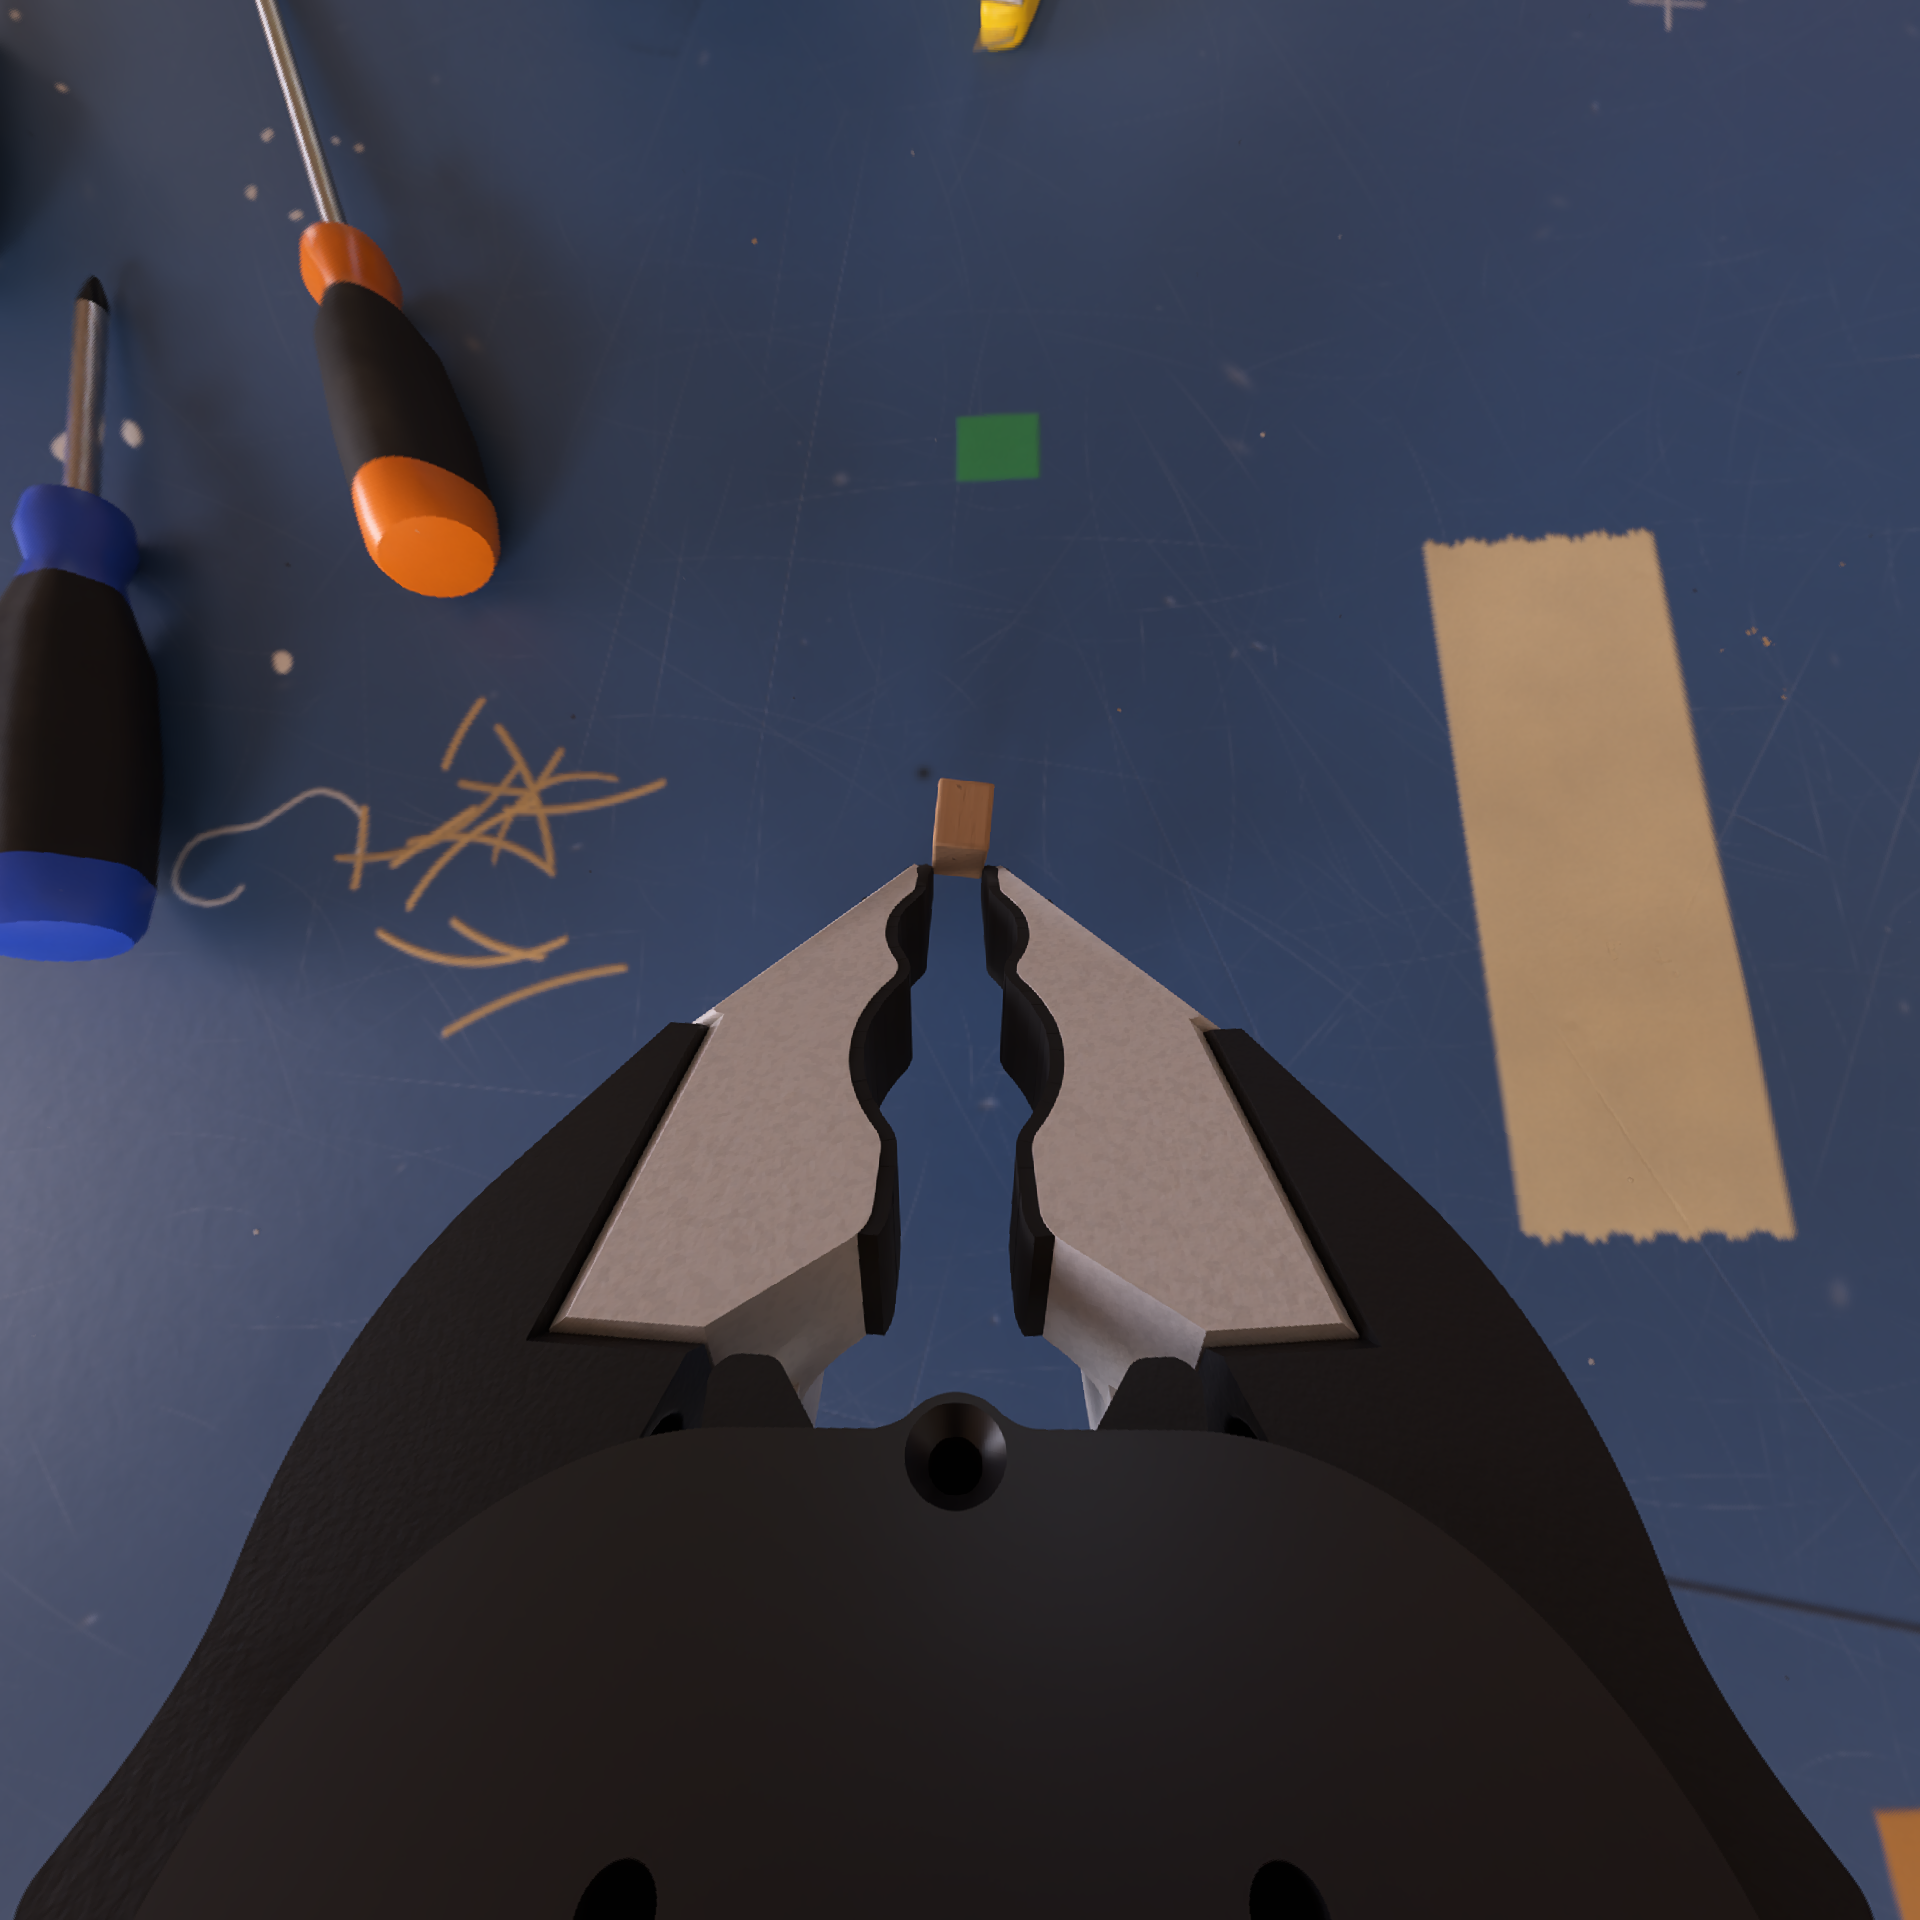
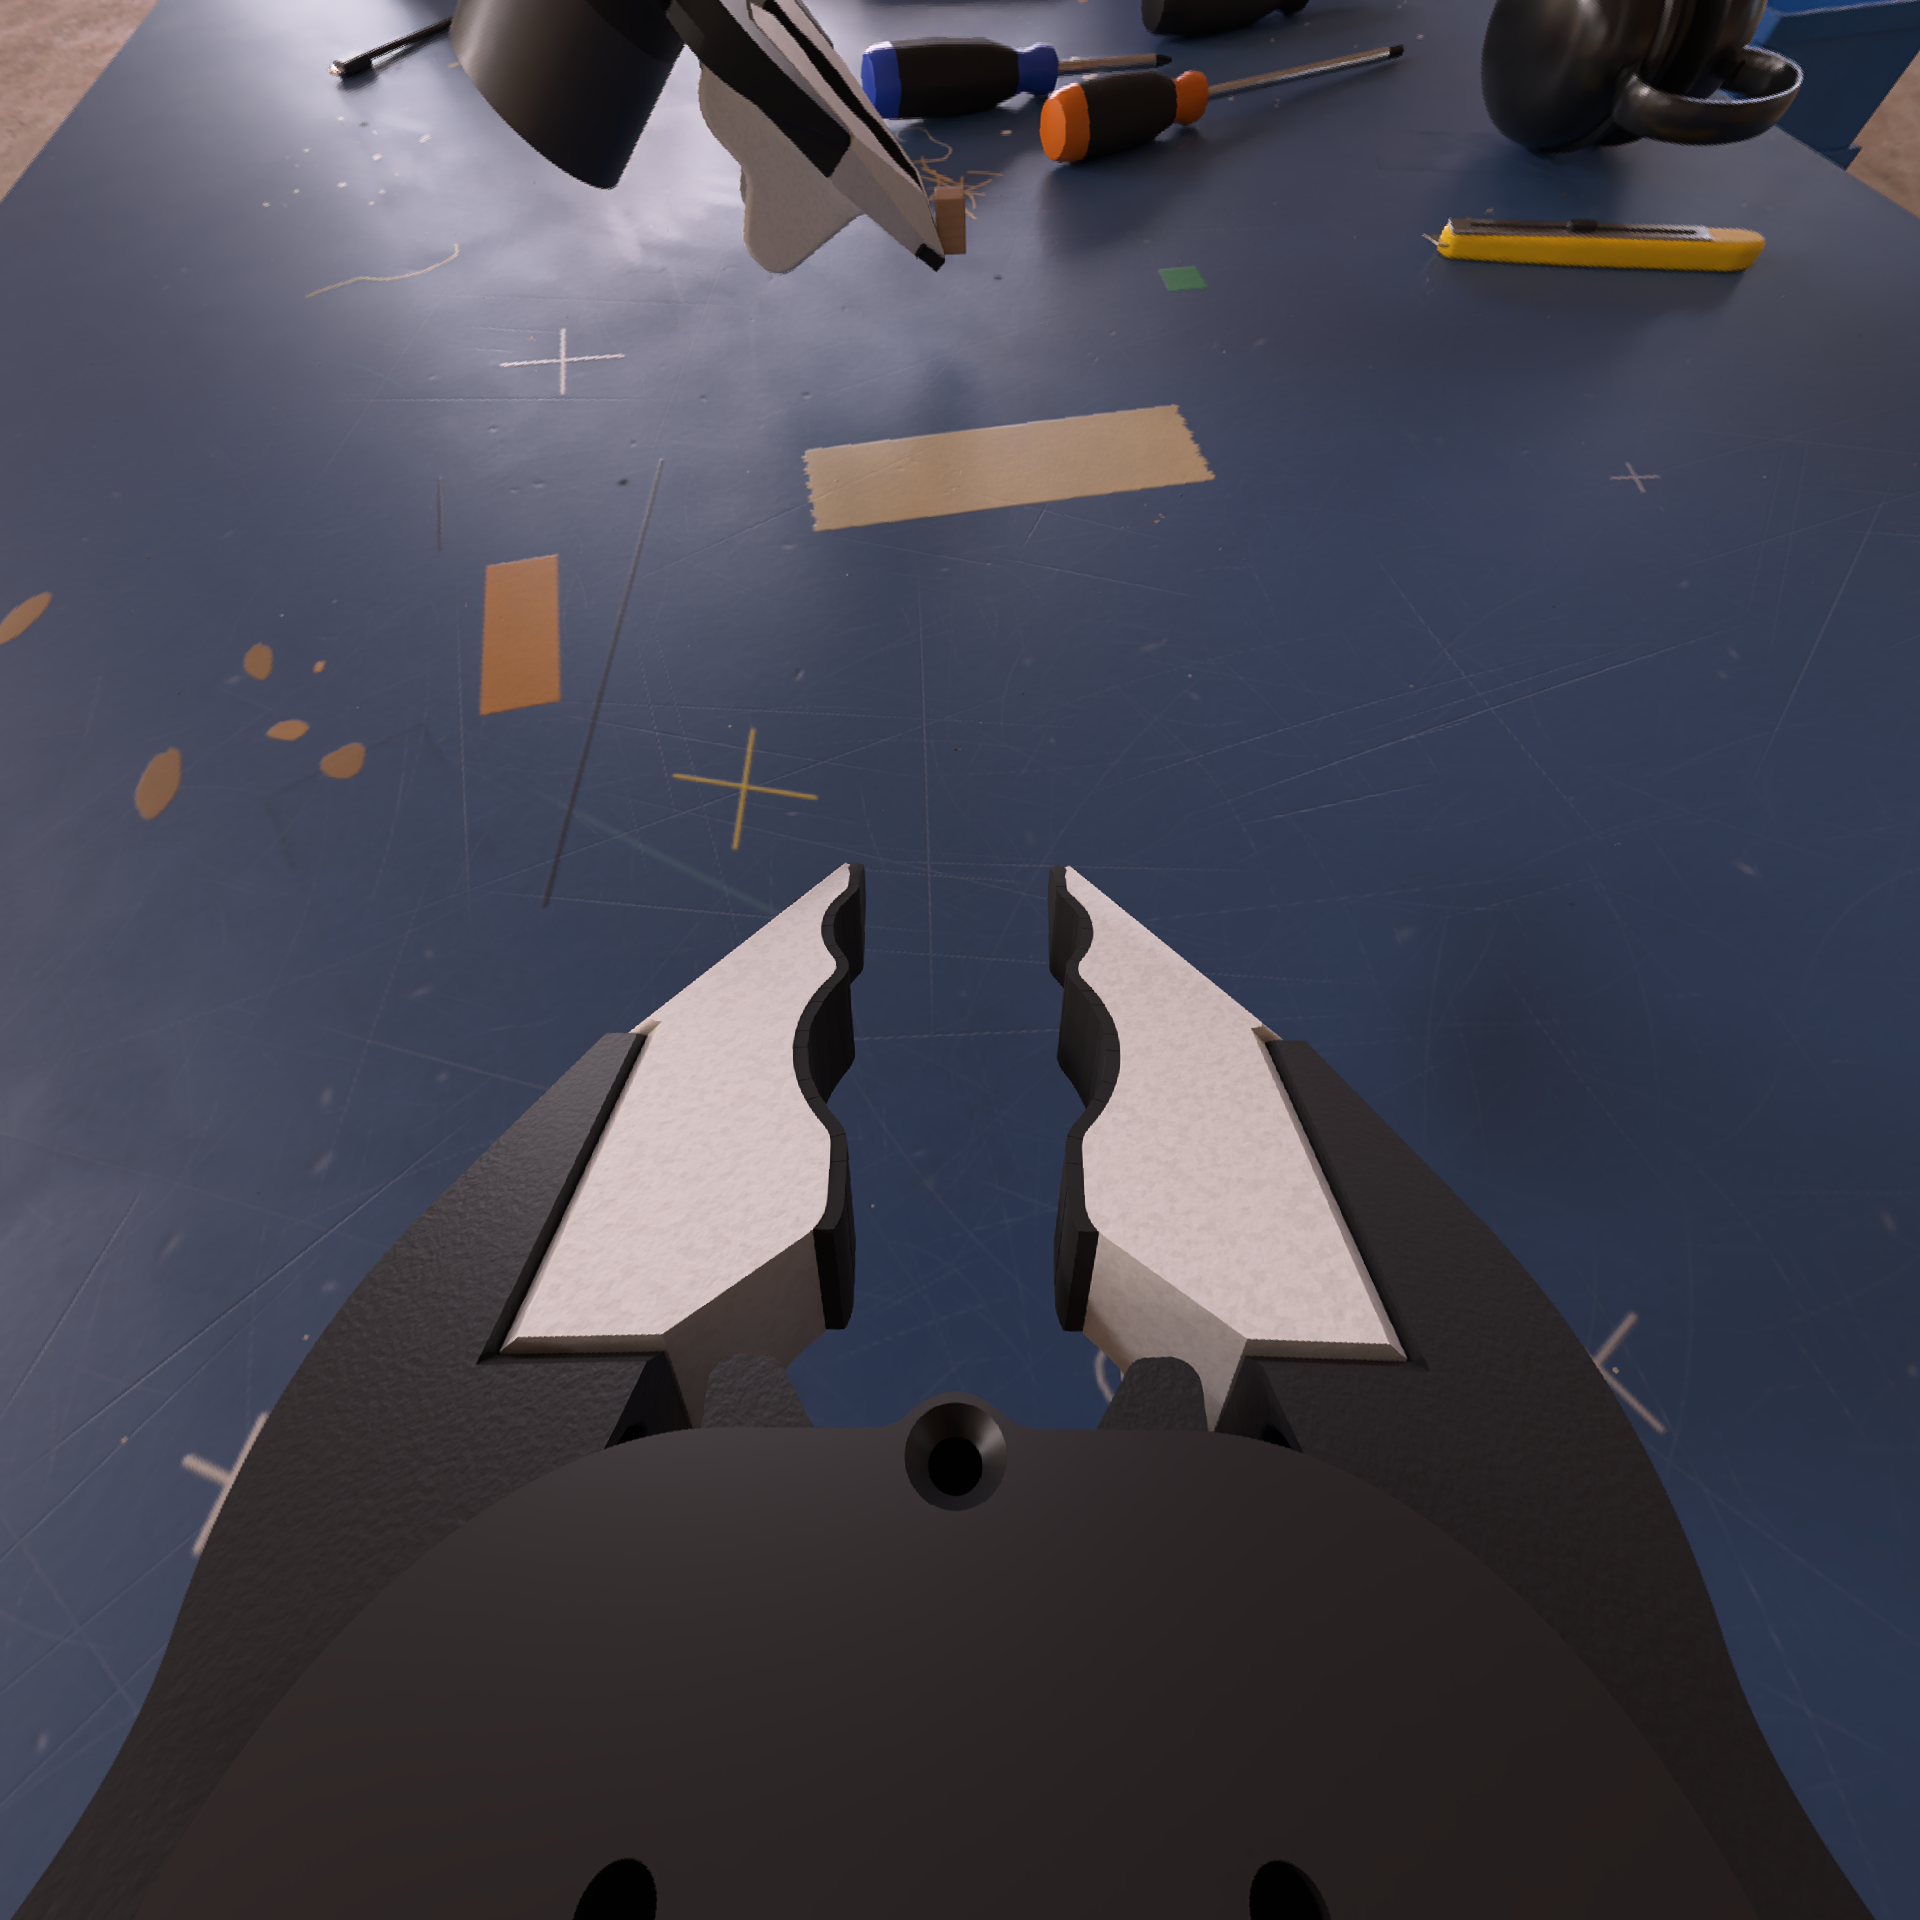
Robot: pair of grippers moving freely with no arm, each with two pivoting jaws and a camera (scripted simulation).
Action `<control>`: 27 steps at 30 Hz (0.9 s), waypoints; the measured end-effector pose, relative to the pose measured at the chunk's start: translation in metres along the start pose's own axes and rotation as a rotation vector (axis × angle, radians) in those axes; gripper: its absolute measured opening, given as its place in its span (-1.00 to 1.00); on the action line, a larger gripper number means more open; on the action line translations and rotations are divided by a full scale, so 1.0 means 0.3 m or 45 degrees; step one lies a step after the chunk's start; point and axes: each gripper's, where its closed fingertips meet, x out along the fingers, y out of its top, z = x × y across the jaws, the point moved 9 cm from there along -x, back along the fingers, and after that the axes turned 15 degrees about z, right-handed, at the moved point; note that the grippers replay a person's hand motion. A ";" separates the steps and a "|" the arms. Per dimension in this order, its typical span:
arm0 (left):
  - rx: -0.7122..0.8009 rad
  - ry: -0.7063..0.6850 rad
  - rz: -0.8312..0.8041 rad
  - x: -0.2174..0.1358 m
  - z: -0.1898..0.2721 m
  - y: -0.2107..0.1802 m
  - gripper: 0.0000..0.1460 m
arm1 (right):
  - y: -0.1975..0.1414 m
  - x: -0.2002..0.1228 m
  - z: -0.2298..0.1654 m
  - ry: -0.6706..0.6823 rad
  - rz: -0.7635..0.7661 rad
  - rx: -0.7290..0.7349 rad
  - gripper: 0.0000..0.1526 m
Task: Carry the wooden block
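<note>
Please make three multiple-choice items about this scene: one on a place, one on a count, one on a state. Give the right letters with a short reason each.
1. Where is the block?
A. at the left gripper's fingertips
B. on the green square
C. beside the yellow knife

2. How many screwdrivers lie on the mat?
A. one
B. two
C. four

3. How is the right gripper?
A. shut on the block
B. shut on the knife
C. open, holding nothing

Answers:
1 A, it sits between the left fingertips.
2 B, one has an orange handle, one a blue handle.
3 C, only mat shows in its wide gap.
</note>
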 end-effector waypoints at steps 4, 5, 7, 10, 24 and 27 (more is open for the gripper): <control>-0.003 0.006 0.064 -0.017 -0.005 0.016 -0.88 | 0.001 0.000 0.000 0.000 0.001 -0.001 -0.54; 0.002 0.003 0.086 -0.023 -0.003 0.022 -0.88 | 0.001 0.000 0.000 0.000 0.001 -0.002 -0.54; 0.016 -0.020 0.136 -0.034 0.009 0.038 -0.88 | 0.001 0.000 0.000 -0.002 0.001 -0.002 -0.54; 0.033 -0.210 0.241 -0.056 0.076 0.081 -0.88 | 0.005 -0.003 0.003 -0.011 0.014 -0.005 -0.54; 0.262 -1.229 0.203 -0.095 0.745 0.132 -0.88 | 0.062 -0.047 0.005 -0.084 0.150 -0.049 -0.56; 0.265 -1.250 0.140 -0.069 0.807 0.101 -0.88 | 0.063 -0.045 -0.005 -0.077 0.145 -0.063 -0.56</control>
